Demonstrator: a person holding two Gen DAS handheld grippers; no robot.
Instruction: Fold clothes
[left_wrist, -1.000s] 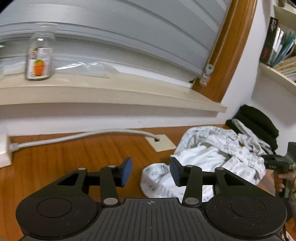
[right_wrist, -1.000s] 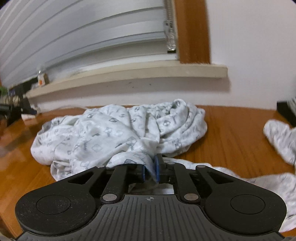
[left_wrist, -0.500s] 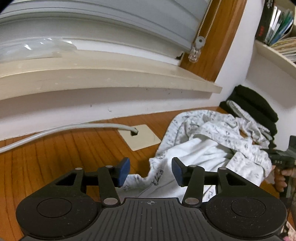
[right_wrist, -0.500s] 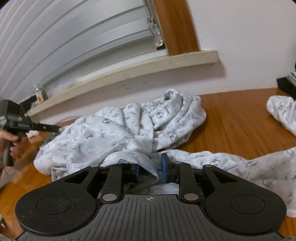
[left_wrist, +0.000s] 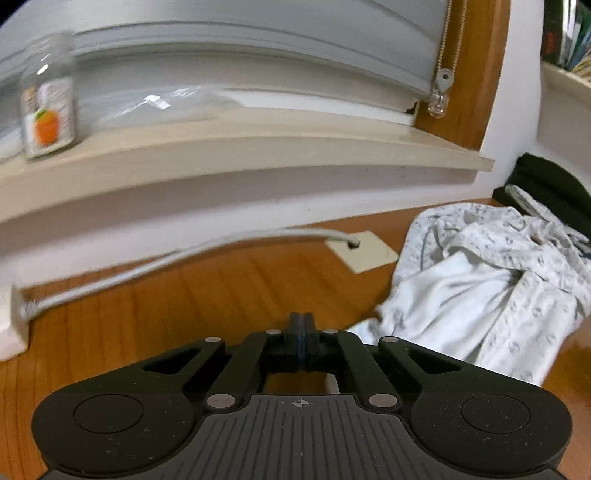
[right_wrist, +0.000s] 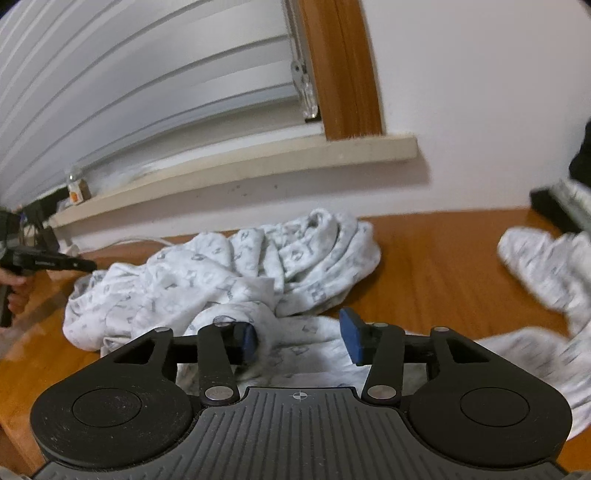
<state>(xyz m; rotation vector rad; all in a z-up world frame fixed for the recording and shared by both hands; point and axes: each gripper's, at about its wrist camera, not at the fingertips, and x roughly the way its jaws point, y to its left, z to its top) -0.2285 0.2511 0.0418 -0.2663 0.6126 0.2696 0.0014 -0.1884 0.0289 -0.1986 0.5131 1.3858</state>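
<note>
My left claw (left_wrist: 301, 325) is closed, pads pressed together with nothing visible between them, over bare table (left_wrist: 166, 302). My right claw (right_wrist: 297, 338) is spread wide, holding nothing; cloth lies under and between its pads. The garment (right_wrist: 229, 273), white with a grey print, sits crumpled on the table below the sill (right_wrist: 236, 166). From the left, it (left_wrist: 491, 284) lies to the claw's right. A cable (left_wrist: 184, 251) crosses the table.

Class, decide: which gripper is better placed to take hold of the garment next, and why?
Right, probably. The right gripper is open with the garment lying between and under its fingers. The left gripper is shut over bare table, with the cloth off to its right.
</note>
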